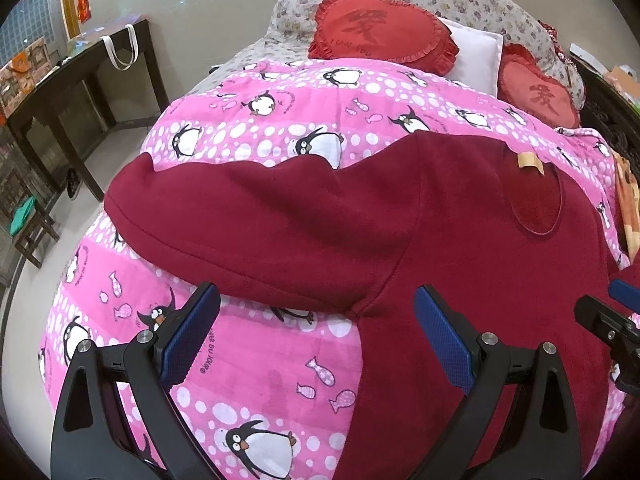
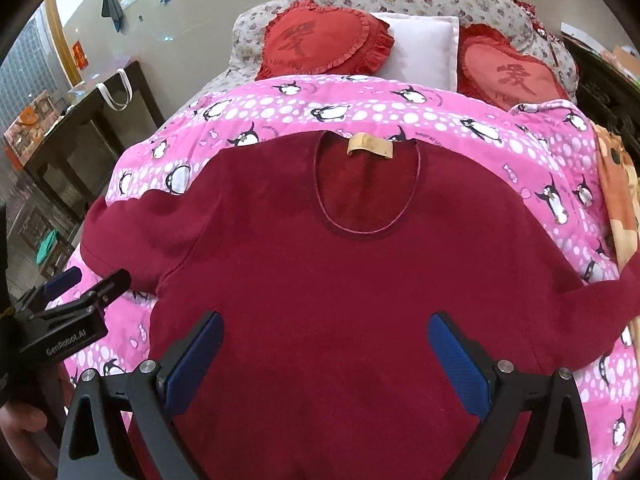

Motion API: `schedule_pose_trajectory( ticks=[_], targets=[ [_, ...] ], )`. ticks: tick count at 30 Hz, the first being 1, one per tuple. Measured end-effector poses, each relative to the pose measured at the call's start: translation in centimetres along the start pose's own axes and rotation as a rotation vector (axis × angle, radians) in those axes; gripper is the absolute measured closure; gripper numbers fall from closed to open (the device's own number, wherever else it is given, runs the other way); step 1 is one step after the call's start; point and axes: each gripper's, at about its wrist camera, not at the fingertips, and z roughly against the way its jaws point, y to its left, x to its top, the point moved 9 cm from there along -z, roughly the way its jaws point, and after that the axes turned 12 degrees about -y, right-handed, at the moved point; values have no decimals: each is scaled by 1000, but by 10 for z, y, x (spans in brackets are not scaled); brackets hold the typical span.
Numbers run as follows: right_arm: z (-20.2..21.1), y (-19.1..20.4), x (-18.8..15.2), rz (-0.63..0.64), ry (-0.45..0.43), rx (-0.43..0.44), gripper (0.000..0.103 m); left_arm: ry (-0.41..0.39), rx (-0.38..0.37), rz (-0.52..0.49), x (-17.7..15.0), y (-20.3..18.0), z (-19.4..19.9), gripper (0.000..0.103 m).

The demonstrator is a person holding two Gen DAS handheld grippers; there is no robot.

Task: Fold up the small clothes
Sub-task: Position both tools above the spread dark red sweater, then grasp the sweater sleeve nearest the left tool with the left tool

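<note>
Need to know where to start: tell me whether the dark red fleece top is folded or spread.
Spread. The dark red fleece top lies flat on the pink penguin quilt, neckline label showing, left sleeve stretched sideways.

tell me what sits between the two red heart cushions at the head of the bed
A white pillow lies between the left heart cushion and the right heart cushion, clearest in the right wrist view.

Your left black plastic two-finger gripper (image 1: 316, 340) carries blue textured rubber pads (image 1: 190, 336) and round silver screws at its pivots; your right black plastic two-finger gripper (image 2: 326, 360) matches it; white "GenRobot.AI" lettering marks the left one's housing in the right wrist view.
</note>
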Motion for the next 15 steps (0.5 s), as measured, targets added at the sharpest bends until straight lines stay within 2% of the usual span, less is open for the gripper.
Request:
schedule_pose_trajectory(
  ticks=[15],
  targets=[
    [-13, 3, -8, -20, 34, 3, 2, -2, -8, 5, -1, 6, -6, 5]
  ],
)
